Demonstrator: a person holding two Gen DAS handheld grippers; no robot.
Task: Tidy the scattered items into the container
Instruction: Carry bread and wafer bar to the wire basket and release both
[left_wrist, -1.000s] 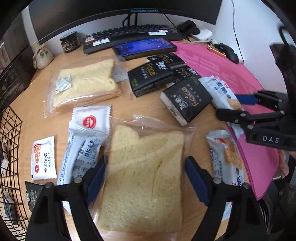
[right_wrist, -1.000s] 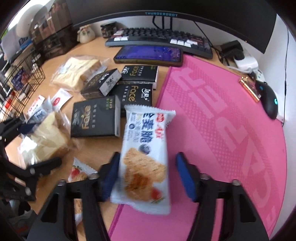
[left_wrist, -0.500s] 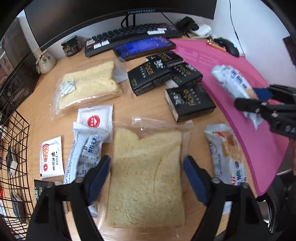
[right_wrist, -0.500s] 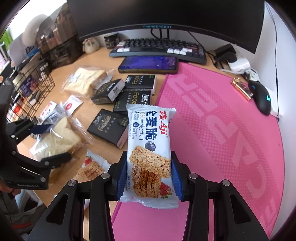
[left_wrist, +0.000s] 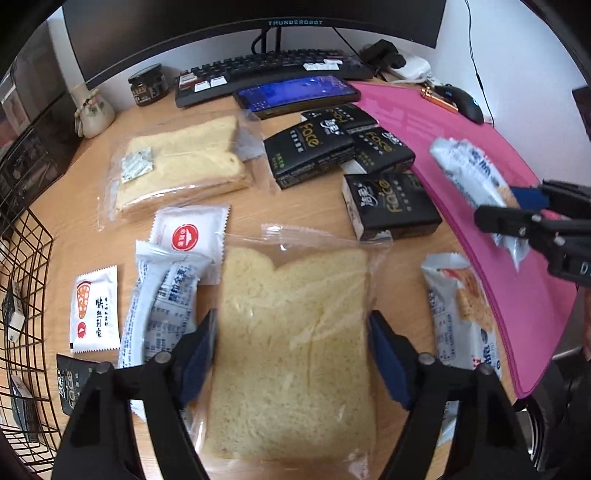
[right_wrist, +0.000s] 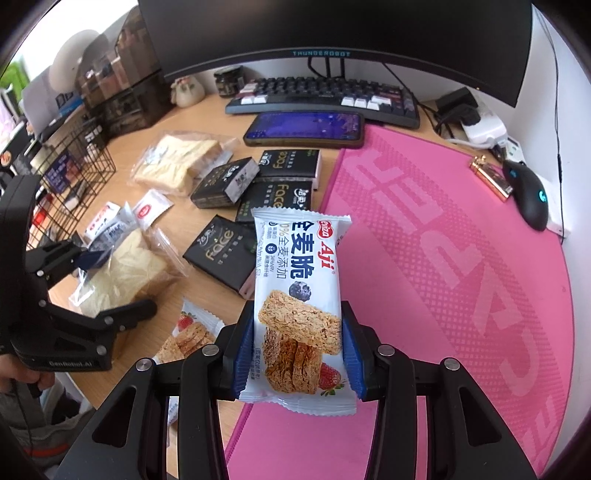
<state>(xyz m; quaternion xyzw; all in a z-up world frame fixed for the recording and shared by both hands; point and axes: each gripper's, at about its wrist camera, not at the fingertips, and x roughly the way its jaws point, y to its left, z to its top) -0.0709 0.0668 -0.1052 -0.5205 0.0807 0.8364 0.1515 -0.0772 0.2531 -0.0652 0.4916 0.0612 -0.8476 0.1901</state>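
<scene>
My right gripper (right_wrist: 295, 350) is shut on a white Aji cracker packet (right_wrist: 299, 295) and holds it raised above the pink mat (right_wrist: 461, 258); the packet also shows in the left wrist view (left_wrist: 469, 177). My left gripper (left_wrist: 291, 350) is open, its pads on either side of a bagged bread slice (left_wrist: 291, 350) that lies on the desk. A black wire basket (left_wrist: 22, 314) stands at the left edge. A second bagged bread (left_wrist: 177, 162), three black Face boxes (left_wrist: 391, 203), white sachets (left_wrist: 188, 236) and another cracker packet (left_wrist: 458, 314) lie scattered.
A keyboard (left_wrist: 266, 70), a phone (left_wrist: 295, 92), a dark jar (left_wrist: 147, 85) and a small figurine (left_wrist: 92, 114) sit at the back under the monitor. A mouse (right_wrist: 528, 199) and a charger lie at the back right.
My right gripper closed on the cracker packet and lifted it off the mat's edge. My left gripper stayed open around the bread slice and rose slightly.
</scene>
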